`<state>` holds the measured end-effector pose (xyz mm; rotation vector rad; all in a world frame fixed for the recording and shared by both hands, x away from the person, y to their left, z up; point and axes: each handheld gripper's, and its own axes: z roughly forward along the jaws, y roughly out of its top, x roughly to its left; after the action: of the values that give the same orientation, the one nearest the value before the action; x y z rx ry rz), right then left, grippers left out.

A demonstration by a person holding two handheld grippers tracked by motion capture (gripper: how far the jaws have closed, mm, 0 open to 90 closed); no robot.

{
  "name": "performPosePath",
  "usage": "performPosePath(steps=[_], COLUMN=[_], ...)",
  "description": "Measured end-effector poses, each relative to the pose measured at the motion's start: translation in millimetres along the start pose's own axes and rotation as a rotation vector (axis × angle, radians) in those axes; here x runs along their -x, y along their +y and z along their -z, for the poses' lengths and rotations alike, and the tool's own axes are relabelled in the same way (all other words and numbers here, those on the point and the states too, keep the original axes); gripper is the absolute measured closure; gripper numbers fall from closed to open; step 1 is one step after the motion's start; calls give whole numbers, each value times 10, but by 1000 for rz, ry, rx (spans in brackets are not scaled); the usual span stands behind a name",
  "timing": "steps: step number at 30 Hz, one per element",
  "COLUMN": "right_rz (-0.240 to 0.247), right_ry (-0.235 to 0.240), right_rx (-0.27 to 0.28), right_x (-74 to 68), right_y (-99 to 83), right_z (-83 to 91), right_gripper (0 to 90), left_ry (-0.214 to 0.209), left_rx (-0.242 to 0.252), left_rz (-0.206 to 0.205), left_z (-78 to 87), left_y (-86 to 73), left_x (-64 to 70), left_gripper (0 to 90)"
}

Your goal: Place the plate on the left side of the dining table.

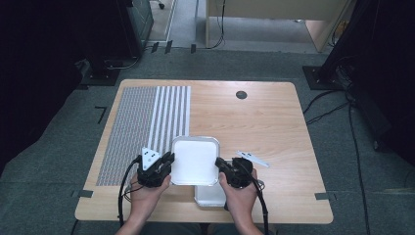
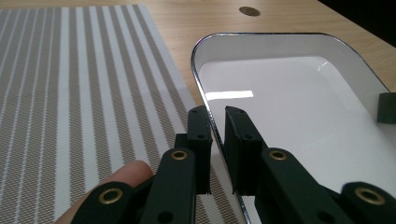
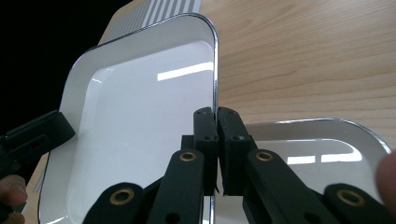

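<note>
On the wooden table [image 1: 274, 122], near the person's edge, both grippers are holding one white tray [image 1: 194, 159] by opposite rims, so the grasp is looking done; the carrying or setting down is what is remaining. Whether it is going onto or coming off the second tray [image 1: 209, 196] lying partly beneath it, I cannot tell. The held tray is sitting just right of the striped placemat [image 1: 142, 127], empty, glossy white with a thin dark rim and rounded corners. The left gripper [image 2: 217, 122] is pinching the tray's left rim between nearly closed jaws. The right gripper [image 3: 216, 122] is pressing its jaws together on the right rim. A small white strip [image 1: 253, 158] is lying near the right hand
</note>
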<state>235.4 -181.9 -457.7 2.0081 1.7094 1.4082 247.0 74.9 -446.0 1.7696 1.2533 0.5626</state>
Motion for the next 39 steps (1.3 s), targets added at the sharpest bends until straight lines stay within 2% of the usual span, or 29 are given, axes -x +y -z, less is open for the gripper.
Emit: performPosePath(steps=[7, 8, 11, 16, 19, 23, 24, 25, 35, 36, 39], right_rz=[9, 9, 21, 44, 54, 44, 43, 41, 63, 63, 75], right_ry=[4, 4, 2, -5, -3, -2, -2, 2, 6, 6, 6], right_rx=[-20, -20, -30, -47, -57, -76, -81, -86, -112, -112, -126], right_x=[-181, -181, -301, -439, -515, -593, -609, -626, -879, -879, -975], right_y=[27, 27, 38, 41, 38, 52, 55, 57, 85, 85, 117], right_z=[-213, -213, -325, -475, -563, -671, -698, -726, -996, -996, -1120], right_gripper=[877, 877, 874, 875, 874, 877, 878, 877, 876, 876, 875], left_ry=[40, 40, 80, 104, 109, 83, 83, 83, 127, 127, 150], left_rx=[-19, -19, -25, -31, -25, -22, -22, -21, -14, -14, -15], left_rz=[24, 24, 27, 54, 68, 87, 87, 92, 133, 133, 142], left_z=[-15, -15, -34, -46, -45, -33, -33, -25, -56, -56, -96], left_y=[-3, -3, -18, -6, 11, 29, 29, 41, 75, 75, 84], left_x=[-231, -231, -339, -506, -606, -762, -762, -831, -1144, -1144, -1264], left_gripper=[820, 820, 822, 830, 838, 849, 850, 853, 865, 865, 866])
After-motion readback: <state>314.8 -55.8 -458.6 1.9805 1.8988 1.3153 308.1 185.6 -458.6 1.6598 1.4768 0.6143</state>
